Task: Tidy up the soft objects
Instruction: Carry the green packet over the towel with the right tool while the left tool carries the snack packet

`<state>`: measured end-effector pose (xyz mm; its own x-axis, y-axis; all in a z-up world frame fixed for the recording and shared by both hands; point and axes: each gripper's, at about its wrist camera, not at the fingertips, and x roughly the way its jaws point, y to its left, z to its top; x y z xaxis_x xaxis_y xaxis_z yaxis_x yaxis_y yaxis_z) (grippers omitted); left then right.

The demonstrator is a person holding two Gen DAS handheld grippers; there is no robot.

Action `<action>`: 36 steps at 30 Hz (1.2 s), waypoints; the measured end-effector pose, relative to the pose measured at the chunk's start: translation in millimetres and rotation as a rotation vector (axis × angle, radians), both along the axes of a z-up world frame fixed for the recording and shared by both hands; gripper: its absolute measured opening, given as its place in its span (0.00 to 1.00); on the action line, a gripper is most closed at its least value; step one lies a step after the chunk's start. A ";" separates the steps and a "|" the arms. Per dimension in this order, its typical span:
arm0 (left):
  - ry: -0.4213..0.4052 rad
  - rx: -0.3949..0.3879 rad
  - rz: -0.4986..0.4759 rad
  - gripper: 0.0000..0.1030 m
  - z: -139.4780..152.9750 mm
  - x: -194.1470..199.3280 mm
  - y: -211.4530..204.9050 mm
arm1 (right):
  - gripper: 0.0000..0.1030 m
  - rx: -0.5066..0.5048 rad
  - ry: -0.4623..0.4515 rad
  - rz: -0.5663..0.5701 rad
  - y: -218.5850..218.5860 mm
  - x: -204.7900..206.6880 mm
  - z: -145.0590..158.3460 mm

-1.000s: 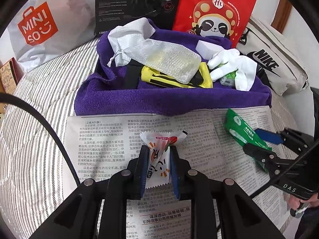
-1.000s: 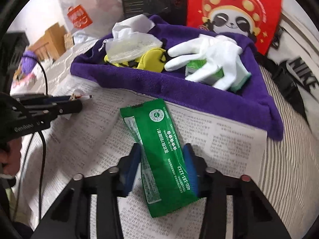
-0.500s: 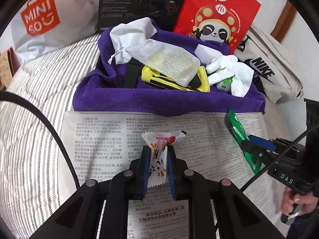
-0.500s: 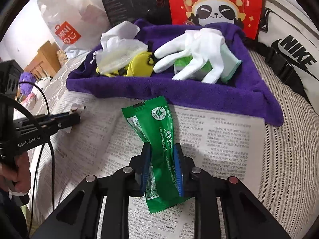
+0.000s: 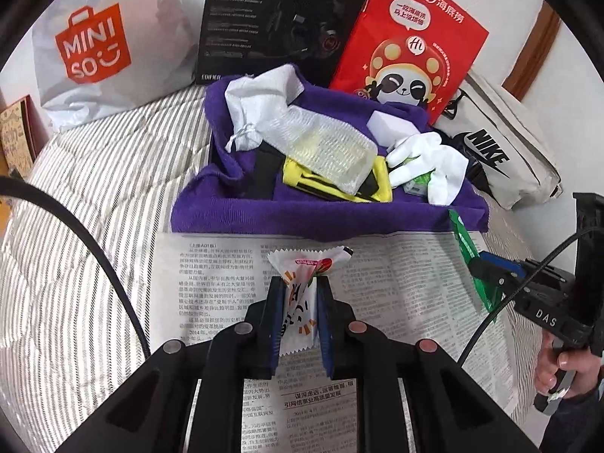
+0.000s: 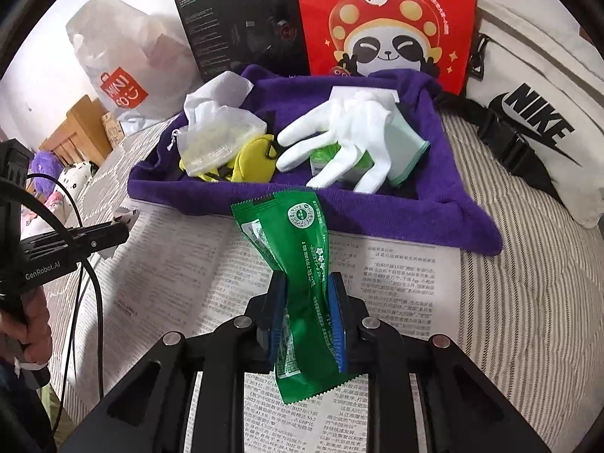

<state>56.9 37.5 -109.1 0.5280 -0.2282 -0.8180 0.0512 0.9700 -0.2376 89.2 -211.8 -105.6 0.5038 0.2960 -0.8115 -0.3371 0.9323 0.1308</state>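
Note:
My left gripper (image 5: 298, 294) is shut on a white snack packet (image 5: 302, 294) with orange print, held above the newspaper (image 5: 211, 264). My right gripper (image 6: 305, 294) is shut on a green packet (image 6: 298, 249), lifted off the newspaper (image 6: 396, 294) just before the purple towel-lined tray (image 6: 377, 219). The tray (image 5: 302, 215) holds a white glove (image 6: 351, 136), a yellow pouch (image 6: 253, 158) and a clear mesh bag (image 6: 215, 139). The right gripper with the green packet (image 5: 468, 253) shows at the right of the left wrist view.
Behind the tray stand a red panda bag (image 5: 411, 49), a black box (image 5: 279, 19) and a white Miniso bag (image 5: 98, 45). A white Nike bag (image 6: 536, 120) lies at the right. Striped bedding (image 5: 75, 207) surrounds the newspaper.
The right gripper closed on the green packet and lifted it off the newspaper, towards the tray. The left gripper keeps hold of the white packet and has also risen.

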 end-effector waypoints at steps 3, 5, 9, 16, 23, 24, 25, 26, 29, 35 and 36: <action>-0.013 0.009 -0.004 0.16 4.1 -1.1 -0.2 | 0.21 0.003 -0.008 -0.008 -2.1 2.0 6.6; -0.019 0.014 -0.007 0.16 8.0 -1.1 -0.2 | 0.21 0.004 -0.008 -0.004 -1.4 3.2 8.9; -0.034 0.032 0.000 0.16 16.2 -2.9 1.8 | 0.21 0.000 -0.026 0.005 0.3 1.7 17.5; -0.059 0.058 0.011 0.16 31.6 -2.1 11.3 | 0.21 0.010 -0.054 0.019 8.4 4.5 31.7; -0.089 0.079 0.023 0.16 50.4 3.5 21.6 | 0.22 0.025 -0.070 0.024 18.4 13.9 44.4; -0.092 0.080 0.023 0.16 52.0 3.8 22.8 | 0.22 0.025 -0.067 0.021 19.4 16.6 45.4; -0.092 0.078 0.021 0.16 53.9 5.0 23.6 | 0.22 0.025 -0.067 0.017 19.8 18.6 45.6; -0.094 0.073 0.017 0.16 56.3 7.1 24.7 | 0.22 0.028 -0.066 0.015 20.2 20.6 46.2; -0.106 0.076 0.015 0.16 62.0 12.4 26.1 | 0.22 0.042 -0.059 0.014 20.8 27.6 47.4; -0.120 0.070 0.005 0.16 69.3 28.6 25.8 | 0.22 0.043 -0.068 0.010 25.0 42.9 53.7; -0.121 0.066 0.002 0.16 70.0 32.1 25.3 | 0.22 0.046 -0.070 0.010 26.3 47.0 55.3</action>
<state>89.0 62.8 -39.1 0.6242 -0.1750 -0.7614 0.0733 0.9834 -0.1659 136.2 -185.5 -50.2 0.5557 0.3369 -0.7600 -0.3557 0.9226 0.1489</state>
